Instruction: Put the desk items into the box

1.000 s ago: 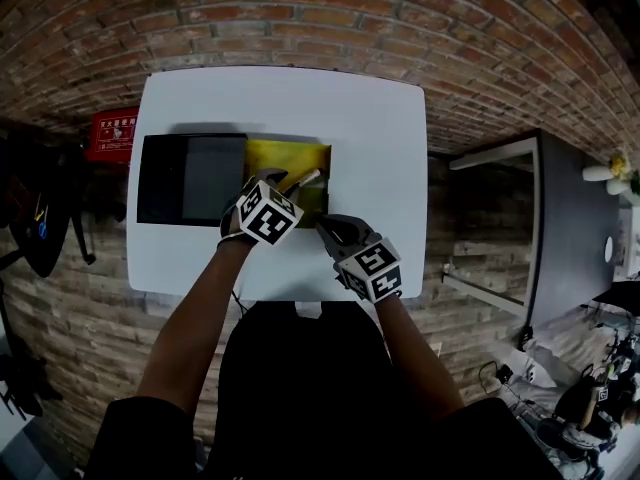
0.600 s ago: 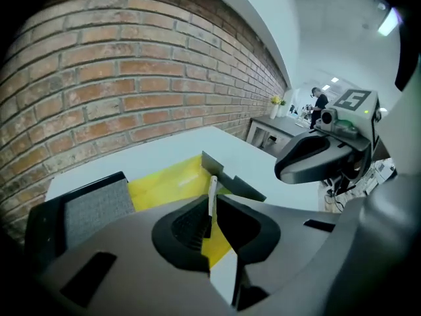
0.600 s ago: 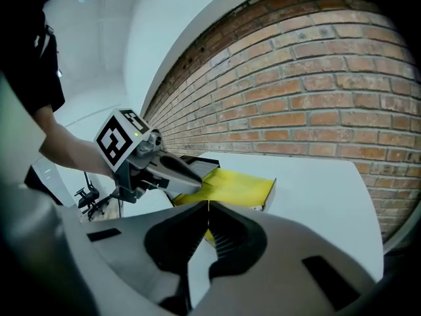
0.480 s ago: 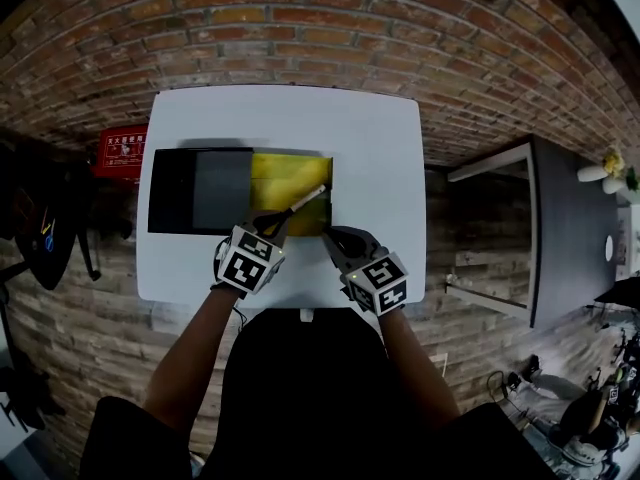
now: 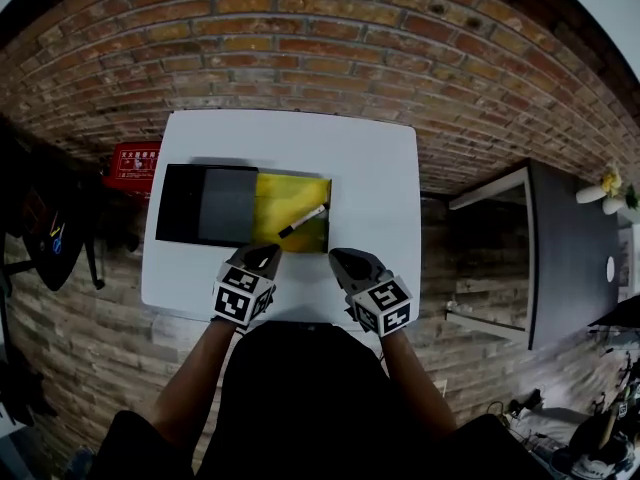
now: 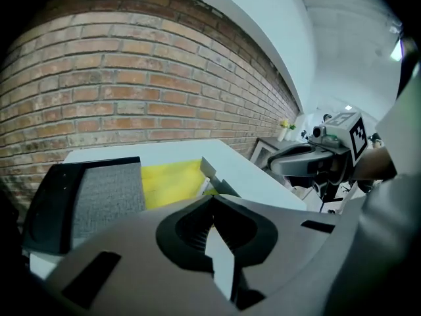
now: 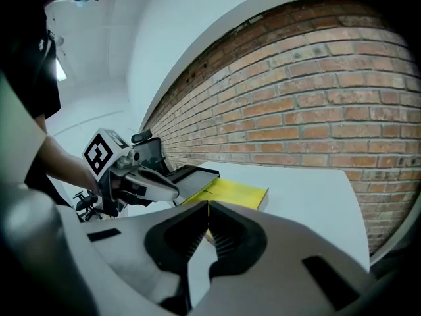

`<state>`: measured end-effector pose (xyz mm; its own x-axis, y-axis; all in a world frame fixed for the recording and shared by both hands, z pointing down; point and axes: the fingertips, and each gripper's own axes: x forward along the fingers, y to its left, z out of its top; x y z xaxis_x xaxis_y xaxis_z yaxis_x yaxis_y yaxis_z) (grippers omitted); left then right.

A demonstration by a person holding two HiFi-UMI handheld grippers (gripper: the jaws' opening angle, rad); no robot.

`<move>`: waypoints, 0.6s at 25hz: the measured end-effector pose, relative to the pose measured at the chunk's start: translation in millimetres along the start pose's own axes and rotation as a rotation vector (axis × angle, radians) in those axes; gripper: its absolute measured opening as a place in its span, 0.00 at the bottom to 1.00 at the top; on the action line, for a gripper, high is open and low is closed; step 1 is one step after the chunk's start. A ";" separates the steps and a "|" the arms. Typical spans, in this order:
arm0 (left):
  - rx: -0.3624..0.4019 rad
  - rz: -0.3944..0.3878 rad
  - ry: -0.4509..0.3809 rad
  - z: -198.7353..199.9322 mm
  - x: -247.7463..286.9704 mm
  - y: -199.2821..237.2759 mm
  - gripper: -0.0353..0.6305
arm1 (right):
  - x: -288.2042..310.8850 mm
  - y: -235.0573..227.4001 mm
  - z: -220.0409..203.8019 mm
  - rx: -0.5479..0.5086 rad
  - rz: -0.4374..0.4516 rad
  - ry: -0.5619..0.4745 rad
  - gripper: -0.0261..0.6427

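Hovering over near edge of counter point(image 5: 370, 168): left tool point(image 5: 268, 256) clenched, jaws just closing, nothing between; right tool point(image 5: 337, 258) clenched, empty. Just ahead of left tool, pen point(image 5: 302, 221) lies slanted in yellow box point(image 5: 290, 190)

White table point(image 5: 380, 168) beside red-brick wall point(image 5: 300, 48)

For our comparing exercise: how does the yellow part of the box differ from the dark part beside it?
Colour: the yellow part is bright yellow; the dark part is black with a grey lining.
Contents: a pen lies slantwise on the yellow part; nothing shows on the dark part.
Place: in the head view the dark part lies left, the yellow part right.
Shared: both rectangular, flat on the white table, edge to edge.
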<state>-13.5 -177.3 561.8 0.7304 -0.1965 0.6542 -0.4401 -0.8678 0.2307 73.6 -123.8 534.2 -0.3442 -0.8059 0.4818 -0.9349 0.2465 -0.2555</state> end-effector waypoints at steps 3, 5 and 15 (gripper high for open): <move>-0.009 0.025 -0.041 5.2 -10.5 -5.8 0.07 | -10.0 -0.7 1.1 0.003 0.006 -0.008 0.07; -0.011 0.039 -0.067 8.2 -16.5 -9.9 0.07 | -14.0 0.3 1.2 -0.005 0.018 -0.009 0.07; -0.052 0.105 -0.114 -1.5 -30.8 -10.7 0.07 | -31.1 -6.1 8.6 -0.012 0.011 -0.051 0.07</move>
<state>-32.1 -161.2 540.3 0.7323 -0.3382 0.5910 -0.5414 -0.8156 0.2041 90.7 -105.0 513.6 -0.3495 -0.8297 0.4353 -0.9323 0.2615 -0.2501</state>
